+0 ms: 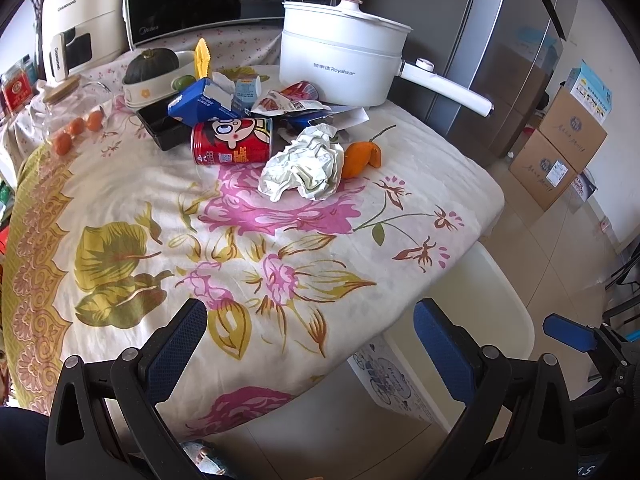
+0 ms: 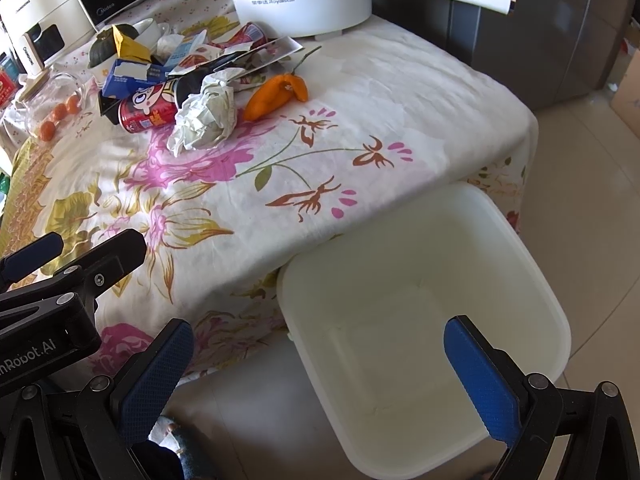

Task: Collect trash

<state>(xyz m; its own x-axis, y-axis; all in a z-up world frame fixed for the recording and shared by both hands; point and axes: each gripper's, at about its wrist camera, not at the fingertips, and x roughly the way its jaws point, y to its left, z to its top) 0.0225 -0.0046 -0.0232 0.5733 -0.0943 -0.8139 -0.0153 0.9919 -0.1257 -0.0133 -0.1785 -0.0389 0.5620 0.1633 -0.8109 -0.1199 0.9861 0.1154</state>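
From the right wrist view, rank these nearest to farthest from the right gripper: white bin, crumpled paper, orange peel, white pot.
1. White bin: directly below the right gripper, on the floor beside the table.
2. Crumpled paper and orange peel: mid-table, side by side, the peel to the right; too close to call.
3. White pot: at the table's far edge.
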